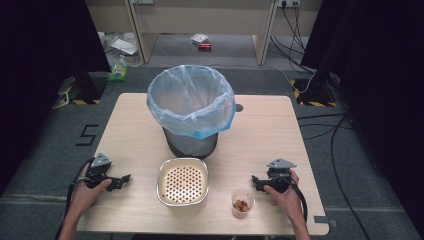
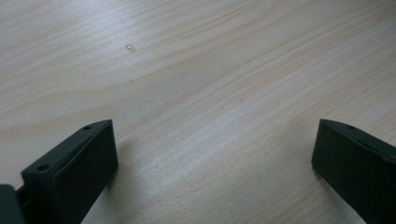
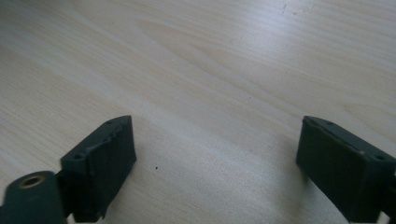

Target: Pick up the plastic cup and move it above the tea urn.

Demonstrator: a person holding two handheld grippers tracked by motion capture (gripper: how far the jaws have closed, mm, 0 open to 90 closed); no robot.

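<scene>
High view, left to right, everything placed relative to the strainer [image 1: 183, 182], a perforated cream basket at the table's [image 1: 135, 210] near edge, centre. Left gripper [image 1: 121, 180] sits on the tabletop well left of the strainer, held by the person's left hand [image 1: 90, 190], jaws pointing toward it. Jaws spread wide, nothing between them; left gripper view shows bare wood grain in the gap. Behind the strainer, touching or nearly so, stands the bin [image 1: 191, 112], a mesh basket lined with a pale blue bag, mouth open wide, probably so contents can be tipped in. Just right of the strainer, near the table edge: clear plastic cup [image 1: 242, 202] with brown bits at the bottom. Likely the thing to be handled, parked within short reach of the right gripper [image 1: 256, 181]. That one rests further right, in the right hand [image 1: 282, 192], jaws aimed left at the cup and strainer, also parted and empty. Both tools look staged symmetrically either side, nothing grasped yet.
</scene>
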